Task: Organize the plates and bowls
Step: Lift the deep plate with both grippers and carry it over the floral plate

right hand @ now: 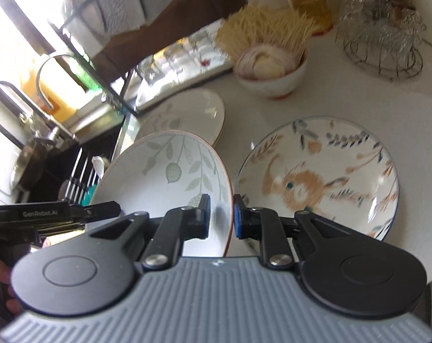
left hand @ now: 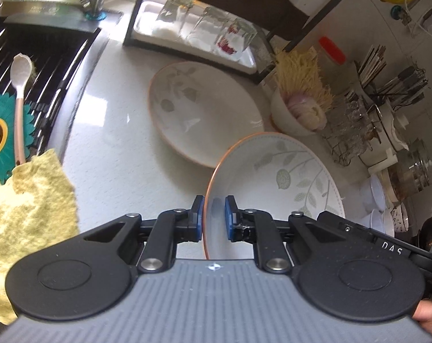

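- Two grippers, left gripper (left hand: 214,217) and right gripper (right hand: 221,215), are clamped on opposite rims of one leaf-patterned plate (right hand: 170,171), held tilted above the bench (left hand: 115,131);
- both jaws should be kept level and moved together; the matching plate (left hand: 204,111) lying beyond is judged the stacking spot.

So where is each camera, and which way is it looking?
Left wrist: sits on the left gripper, looking along its fingers over the counter toward the sink; a bit of hand shows at the lower right.
Right wrist: sits on the right gripper, looking toward the rabbit plate; the other gripper shows at left.
Both see: the held leaf plate, gripped on opposite rims.
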The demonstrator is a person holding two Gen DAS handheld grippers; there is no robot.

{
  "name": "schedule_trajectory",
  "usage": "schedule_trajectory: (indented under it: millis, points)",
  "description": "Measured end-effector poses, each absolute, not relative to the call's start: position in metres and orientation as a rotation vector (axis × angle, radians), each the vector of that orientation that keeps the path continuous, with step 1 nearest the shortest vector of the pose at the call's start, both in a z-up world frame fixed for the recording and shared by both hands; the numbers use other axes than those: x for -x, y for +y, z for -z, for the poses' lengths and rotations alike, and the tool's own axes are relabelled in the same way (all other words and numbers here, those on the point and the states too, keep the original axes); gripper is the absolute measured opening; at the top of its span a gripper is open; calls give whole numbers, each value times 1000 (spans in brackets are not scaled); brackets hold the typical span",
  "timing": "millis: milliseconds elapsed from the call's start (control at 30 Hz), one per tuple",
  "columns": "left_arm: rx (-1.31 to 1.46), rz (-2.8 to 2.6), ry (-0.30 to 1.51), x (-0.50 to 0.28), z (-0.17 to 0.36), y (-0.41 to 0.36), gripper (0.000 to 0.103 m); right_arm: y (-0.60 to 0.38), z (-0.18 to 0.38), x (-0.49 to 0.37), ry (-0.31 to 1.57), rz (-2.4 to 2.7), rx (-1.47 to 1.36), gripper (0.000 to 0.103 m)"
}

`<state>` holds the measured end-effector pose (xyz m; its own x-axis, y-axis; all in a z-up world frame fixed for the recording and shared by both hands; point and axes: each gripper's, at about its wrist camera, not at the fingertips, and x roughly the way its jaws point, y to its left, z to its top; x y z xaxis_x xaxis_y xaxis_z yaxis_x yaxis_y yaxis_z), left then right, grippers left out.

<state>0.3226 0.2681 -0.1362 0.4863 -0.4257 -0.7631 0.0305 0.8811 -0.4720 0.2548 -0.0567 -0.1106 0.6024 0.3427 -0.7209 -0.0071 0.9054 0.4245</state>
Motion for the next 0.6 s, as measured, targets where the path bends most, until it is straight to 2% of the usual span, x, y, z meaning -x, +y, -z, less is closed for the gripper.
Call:
schedule_trajectory:
  millis: [300, 600]
  points:
    - [376, 302, 990, -334, 118, 194, 17, -115, 99, -260, 829, -218, -378, 19]
    - [341, 323, 1022, -331, 131, 129, 17, -165, 111, -244, 816, -164, -351, 19]
